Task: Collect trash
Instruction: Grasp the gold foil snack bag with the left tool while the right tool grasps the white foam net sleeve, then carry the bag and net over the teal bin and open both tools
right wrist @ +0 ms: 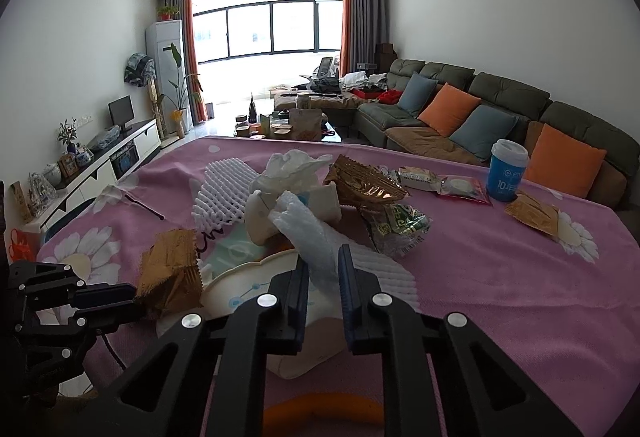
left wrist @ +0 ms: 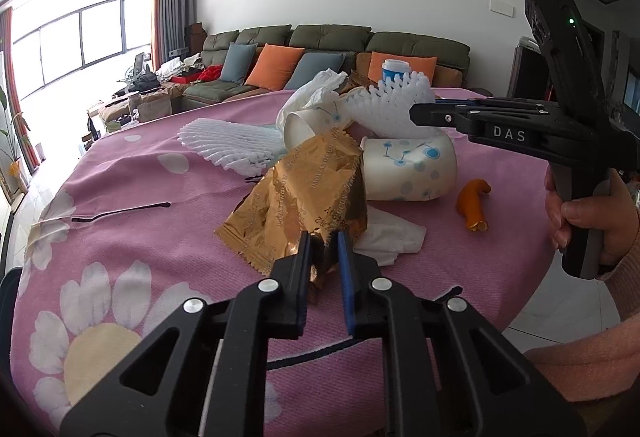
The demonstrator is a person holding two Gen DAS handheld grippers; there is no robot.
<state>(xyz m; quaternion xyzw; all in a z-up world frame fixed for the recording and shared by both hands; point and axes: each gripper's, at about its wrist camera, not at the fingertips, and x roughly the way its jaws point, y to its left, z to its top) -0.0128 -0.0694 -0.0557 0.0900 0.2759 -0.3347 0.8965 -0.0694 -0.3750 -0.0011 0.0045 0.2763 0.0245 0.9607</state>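
On the pink flowered tablecloth (left wrist: 160, 237) lies a heap of trash. My left gripper (left wrist: 324, 241) is shut on the near corner of a crumpled gold wrapper (left wrist: 304, 193). The right wrist view shows the same left gripper (right wrist: 134, 297) at the lower left, with the gold wrapper (right wrist: 172, 269) in it. My right gripper (right wrist: 324, 257) is shut on a white foam fruit net (right wrist: 316, 237). In the left wrist view the right gripper (left wrist: 414, 113) reaches in from the right and pinches the foam net (left wrist: 384, 101) above a tipped paper cup (left wrist: 412, 169).
Around the heap lie a second foam net (left wrist: 228, 145), a crumpled tissue (left wrist: 384, 241), an orange peel (left wrist: 474, 205), another gold wrapper (right wrist: 360, 185) and a green snack packet (right wrist: 400, 225). A blue cup (right wrist: 508, 177) stands upright at the far right. A sofa (right wrist: 500, 97) is behind the table.
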